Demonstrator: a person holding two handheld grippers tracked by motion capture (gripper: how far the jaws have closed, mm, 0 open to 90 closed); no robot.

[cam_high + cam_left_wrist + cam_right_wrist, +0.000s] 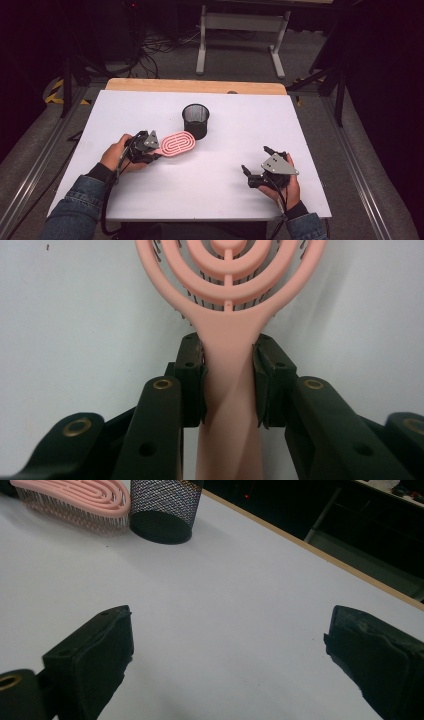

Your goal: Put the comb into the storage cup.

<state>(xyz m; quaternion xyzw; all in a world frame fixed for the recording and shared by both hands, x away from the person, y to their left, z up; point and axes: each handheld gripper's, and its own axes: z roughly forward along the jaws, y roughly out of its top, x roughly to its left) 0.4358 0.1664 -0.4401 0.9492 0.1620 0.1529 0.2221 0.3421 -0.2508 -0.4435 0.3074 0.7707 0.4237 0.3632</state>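
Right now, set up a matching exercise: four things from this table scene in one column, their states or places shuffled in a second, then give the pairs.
Things:
1. pink brush
2. mesh cup
3. left tool
4. right tool

States:
A. jaws wide apart over bare table
B. stands upright, just behind the brush head
C. clamped on a pink handle
D. lies bristles down on the white table

Pairs: 1-D, 2-B, 3-C, 4-A

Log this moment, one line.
left gripper: shut on pink plastic hairbrush handle | right gripper: open | black mesh cup: upright beside brush
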